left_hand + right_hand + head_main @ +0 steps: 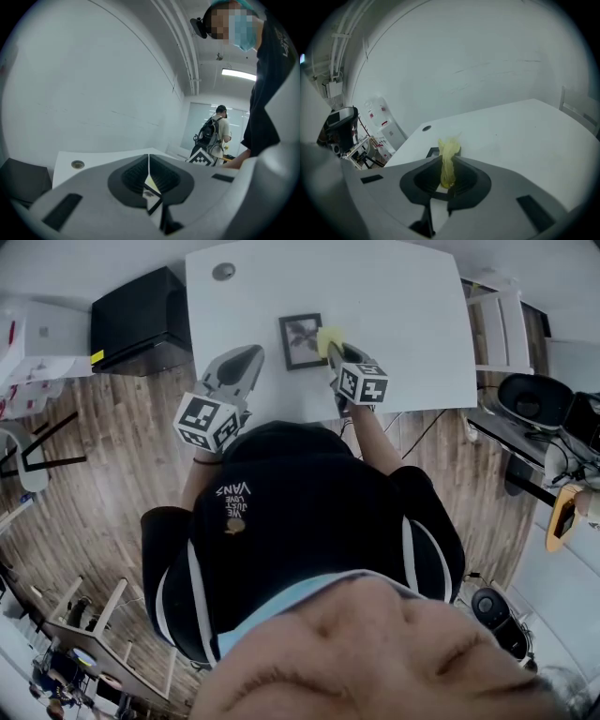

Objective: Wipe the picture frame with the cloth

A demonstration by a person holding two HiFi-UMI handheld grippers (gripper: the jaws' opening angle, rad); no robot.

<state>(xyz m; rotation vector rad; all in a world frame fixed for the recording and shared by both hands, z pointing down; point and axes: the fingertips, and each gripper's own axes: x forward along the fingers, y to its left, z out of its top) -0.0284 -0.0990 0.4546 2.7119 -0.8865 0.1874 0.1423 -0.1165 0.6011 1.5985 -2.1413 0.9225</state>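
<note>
A small dark picture frame [301,340] lies flat on the white table [403,306]. My right gripper [334,351] is shut on a yellow cloth [328,337], which sits at the frame's right edge. In the right gripper view the cloth [448,161] stands bunched between the jaws, and a corner of the frame [433,152] shows just beyond. My left gripper [251,358] hovers left of the frame near the table's front edge. Its jaws are shut with nothing between them [149,163].
A round cable hole [223,271] sits at the table's far left. A black cabinet [141,320] stands left of the table and a white chair [497,320] on its right. A person with a backpack [213,133] stands in the background.
</note>
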